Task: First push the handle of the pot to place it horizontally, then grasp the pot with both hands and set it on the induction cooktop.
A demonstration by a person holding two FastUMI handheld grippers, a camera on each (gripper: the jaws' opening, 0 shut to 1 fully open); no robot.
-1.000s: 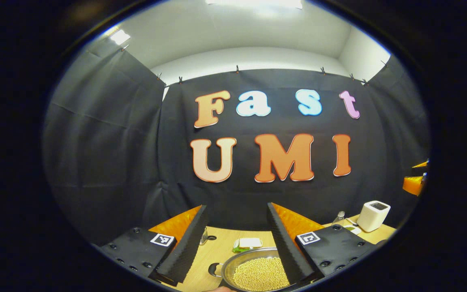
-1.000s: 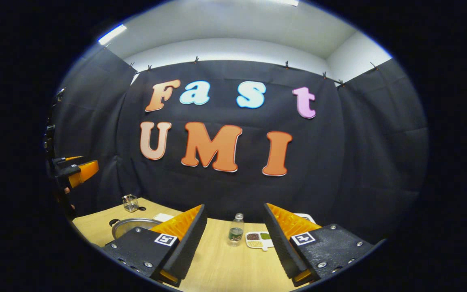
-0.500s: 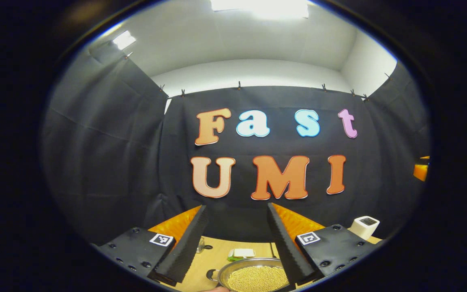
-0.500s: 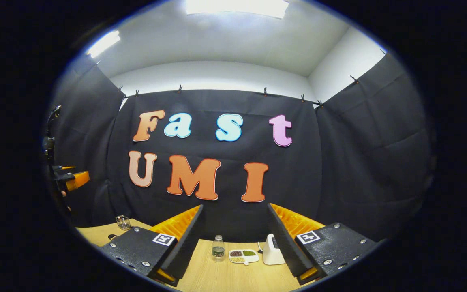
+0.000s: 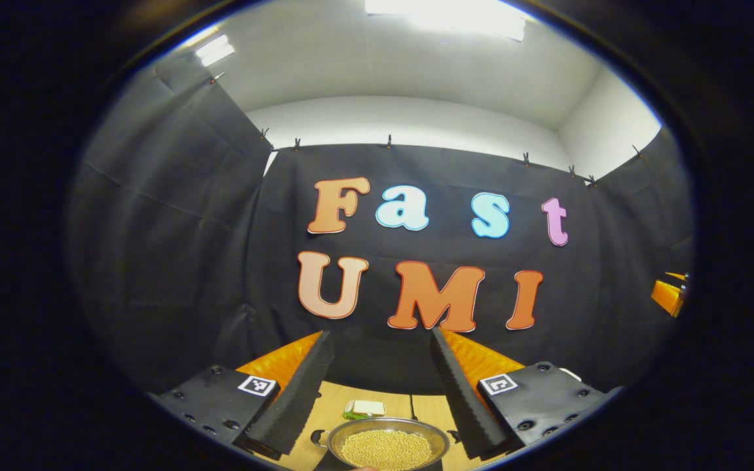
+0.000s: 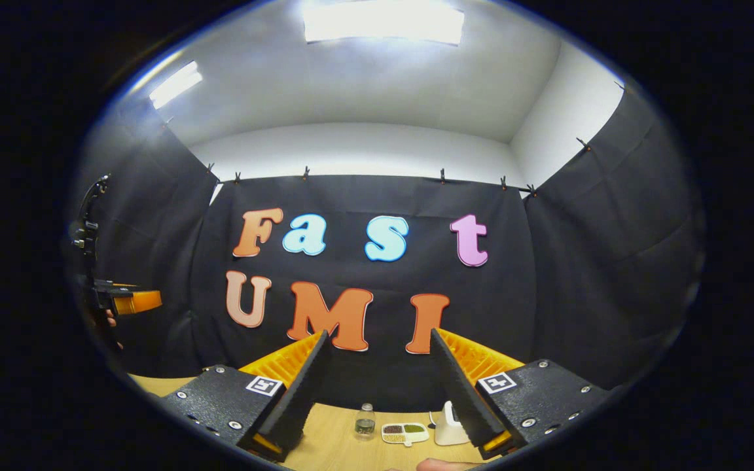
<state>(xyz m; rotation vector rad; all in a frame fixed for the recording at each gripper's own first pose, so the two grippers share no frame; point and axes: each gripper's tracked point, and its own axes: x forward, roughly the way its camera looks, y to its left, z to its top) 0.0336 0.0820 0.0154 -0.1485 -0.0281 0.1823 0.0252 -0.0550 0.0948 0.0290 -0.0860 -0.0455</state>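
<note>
A steel pot (image 5: 387, 446) full of pale yellow beans sits on the wooden table (image 5: 331, 399), low in the left gripper view. It has a small black loop handle (image 5: 317, 437) on its left side. My left gripper (image 5: 380, 333) hangs above and short of the pot, open with nothing between its fingers. My right gripper (image 6: 379, 333) is also open and holds nothing, tilted up toward the booth's wall. Each gripper appears small at the edge of the other's view: the right gripper (image 5: 668, 294), the left gripper (image 6: 131, 301).
A white and green packet (image 5: 364, 408) lies behind the pot. In the right gripper view a small glass bottle (image 6: 364, 420), a divided dish (image 6: 404, 432) of grains and a white device (image 6: 446, 430) stand on the table (image 6: 338, 451). A fingertip (image 6: 441, 464) pokes in at the bottom.
Both grippers have tilted upward, so the table has sunk low in both views. The pot has shifted left in the left gripper view and now sits between that gripper's fingers.
</note>
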